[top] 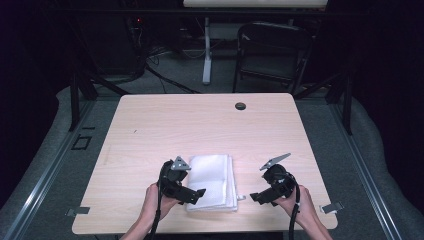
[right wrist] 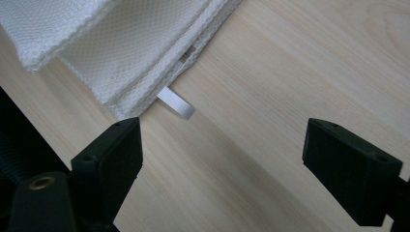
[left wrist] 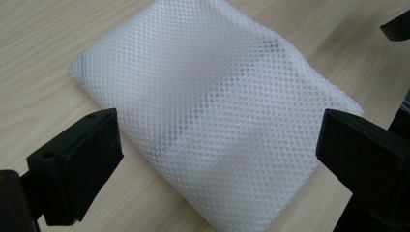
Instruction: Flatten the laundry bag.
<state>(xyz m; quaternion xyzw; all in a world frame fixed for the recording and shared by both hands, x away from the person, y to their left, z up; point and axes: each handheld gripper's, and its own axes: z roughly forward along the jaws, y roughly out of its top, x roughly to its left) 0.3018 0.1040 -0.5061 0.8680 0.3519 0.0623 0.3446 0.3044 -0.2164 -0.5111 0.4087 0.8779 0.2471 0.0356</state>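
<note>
Hovering both tongs at the near edge of the worktop [top: 150, 125], I find the folded white mesh cloth [top: 212, 181] lying flat between them, close to my side and square to the front edge. The left tongs [top: 199, 193] sit over the cloth's near left corner, jaws released and spread wide, one on each side of the mesh in the left gripper view [left wrist: 212, 111]; nothing is gripped. I judge this stance is meant to pin or pinch that fold. The right tongs [top: 254, 197] stand apart from the cloth on bare wood, jaws also released and holding nothing. In the right gripper view the stacked hems of the cloth [right wrist: 121, 53] show at the upper left, with a small white tab [right wrist: 176, 103] poking out of the seam onto the wood, just ahead of the left jaw. I judge the tab to be the likely pick point, which would explain the low, slanted approach.

Room for moving: bare wood to the right and far side of the cloth is ample, with a small dark cap [top: 240, 106] well away near the far edge. The front edge is near, so any pull toward me has little margin
</note>
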